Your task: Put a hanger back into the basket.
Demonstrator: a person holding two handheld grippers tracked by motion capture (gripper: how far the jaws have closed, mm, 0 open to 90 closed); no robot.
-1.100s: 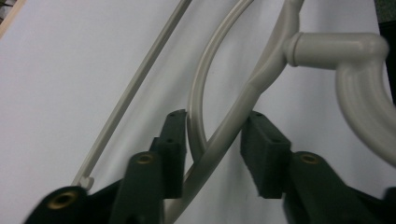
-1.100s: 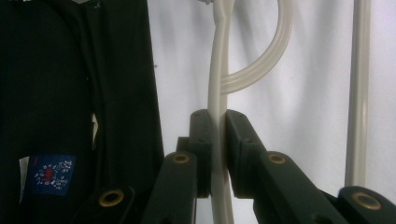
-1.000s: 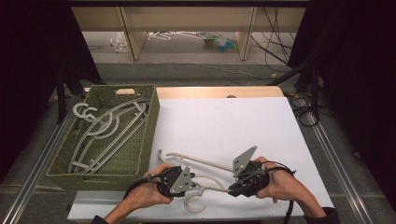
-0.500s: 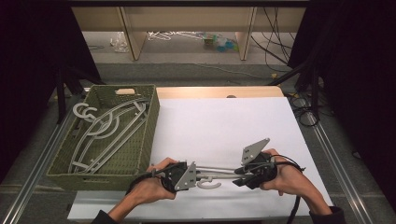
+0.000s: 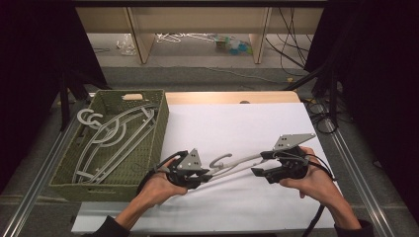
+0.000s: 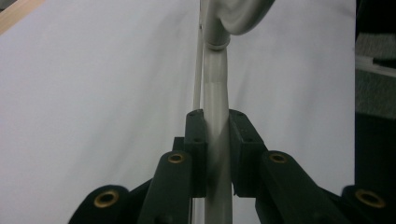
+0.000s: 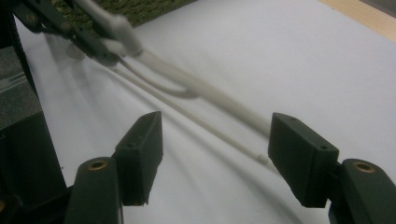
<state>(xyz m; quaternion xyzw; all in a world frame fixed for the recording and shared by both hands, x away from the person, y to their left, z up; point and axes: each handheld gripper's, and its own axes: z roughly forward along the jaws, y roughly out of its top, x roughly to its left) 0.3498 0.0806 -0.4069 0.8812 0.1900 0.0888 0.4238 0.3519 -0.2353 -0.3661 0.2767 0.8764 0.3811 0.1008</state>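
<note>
The left gripper (image 5: 200,177), low and left of centre in the high view, is clenched on one end of a pale grey plastic hanger (image 5: 237,165); in its own view the pads (image 6: 198,154) pinch the hanger's bar (image 6: 215,140) tight. The right gripper (image 5: 262,165), lower right, has just been opening, and its jaws now stand apart beside the hanger's far end without pressing it. A second ago the hanger lay flat on the white table sheet (image 5: 237,128); now it hangs raised between the hands, long axis running across the frame and rising slightly to the right, hook (image 5: 221,159) uppermost. At left, a green basket (image 5: 148,158) holds more hangers (image 5: 106,138).
</note>
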